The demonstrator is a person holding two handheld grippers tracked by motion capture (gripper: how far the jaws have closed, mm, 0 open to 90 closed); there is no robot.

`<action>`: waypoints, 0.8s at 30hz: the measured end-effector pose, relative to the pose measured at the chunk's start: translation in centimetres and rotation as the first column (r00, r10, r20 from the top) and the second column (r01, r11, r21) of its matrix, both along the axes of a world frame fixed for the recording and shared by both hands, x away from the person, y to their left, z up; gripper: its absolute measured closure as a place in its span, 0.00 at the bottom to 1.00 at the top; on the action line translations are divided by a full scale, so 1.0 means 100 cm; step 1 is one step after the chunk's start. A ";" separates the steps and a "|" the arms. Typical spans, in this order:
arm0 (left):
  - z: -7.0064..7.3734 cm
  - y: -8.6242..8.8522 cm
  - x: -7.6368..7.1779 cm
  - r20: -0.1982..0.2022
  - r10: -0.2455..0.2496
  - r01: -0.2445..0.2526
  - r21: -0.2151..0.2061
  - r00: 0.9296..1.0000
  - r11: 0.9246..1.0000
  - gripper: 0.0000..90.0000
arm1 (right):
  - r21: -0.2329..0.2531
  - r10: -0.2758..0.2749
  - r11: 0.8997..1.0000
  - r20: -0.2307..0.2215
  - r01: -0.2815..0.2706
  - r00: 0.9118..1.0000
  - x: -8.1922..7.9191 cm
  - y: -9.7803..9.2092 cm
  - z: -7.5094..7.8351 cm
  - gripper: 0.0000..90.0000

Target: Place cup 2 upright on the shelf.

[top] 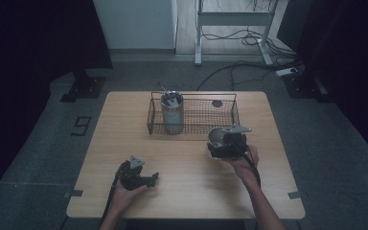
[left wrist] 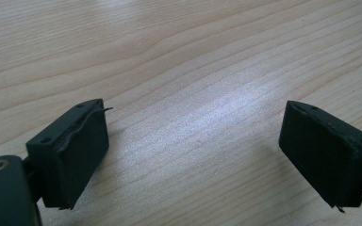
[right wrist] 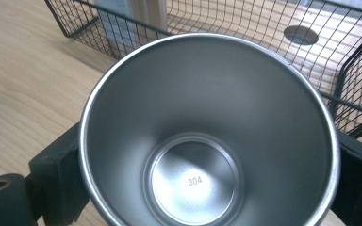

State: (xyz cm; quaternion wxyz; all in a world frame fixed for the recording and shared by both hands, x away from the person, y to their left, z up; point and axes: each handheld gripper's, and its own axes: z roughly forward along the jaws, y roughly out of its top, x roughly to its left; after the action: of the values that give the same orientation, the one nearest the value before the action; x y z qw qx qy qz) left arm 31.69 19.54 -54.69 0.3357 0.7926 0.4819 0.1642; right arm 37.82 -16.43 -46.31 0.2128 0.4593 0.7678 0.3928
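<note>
Stainless steel cup (right wrist: 209, 136), empty, stamped 304 on its base, clamped by its sides between the jaws of the right gripper (top: 227, 142), at the table's right of centre, just in front of the wire basket (top: 230, 114). Left gripper (top: 136, 176): jaws spread wide over bare wood, holding nothing, resting near the table's (top: 124, 134) front left. Basket contents: one taller steel tumbler (top: 172, 114) with utensils standing in it, at the left end; a dark round disc (right wrist: 300, 35) on the mesh floor at the right. Probable step: lifting the cup into the basket. Handling note: keep the grip firm on the smooth tapered wall, raise the cup clear of the front rim, keep it level, set it on open mesh in the middle. Obstructions: the basket's front rail directly ahead; the tumbler and the disc to either side.
</note>
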 end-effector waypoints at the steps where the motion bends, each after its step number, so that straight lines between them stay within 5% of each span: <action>1: 0.000 0.000 0.000 0.000 0.000 0.000 0.000 1.000 1.000 0.10 | 0.001 -0.001 1.000 0.002 0.001 1.000 0.000 -0.001 0.002 0.07; 24: -0.001 -0.006 -0.001 0.009 -0.001 0.001 0.058 1.000 0.998 0.10 | 0.002 0.006 1.000 0.027 -0.006 1.000 0.001 0.001 0.028 0.07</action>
State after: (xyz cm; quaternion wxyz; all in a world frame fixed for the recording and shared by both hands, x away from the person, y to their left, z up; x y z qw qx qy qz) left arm 31.60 18.96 -54.74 0.3150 0.8014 0.4750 0.1815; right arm 37.97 -16.36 -43.48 0.2215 0.4518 0.7659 0.4003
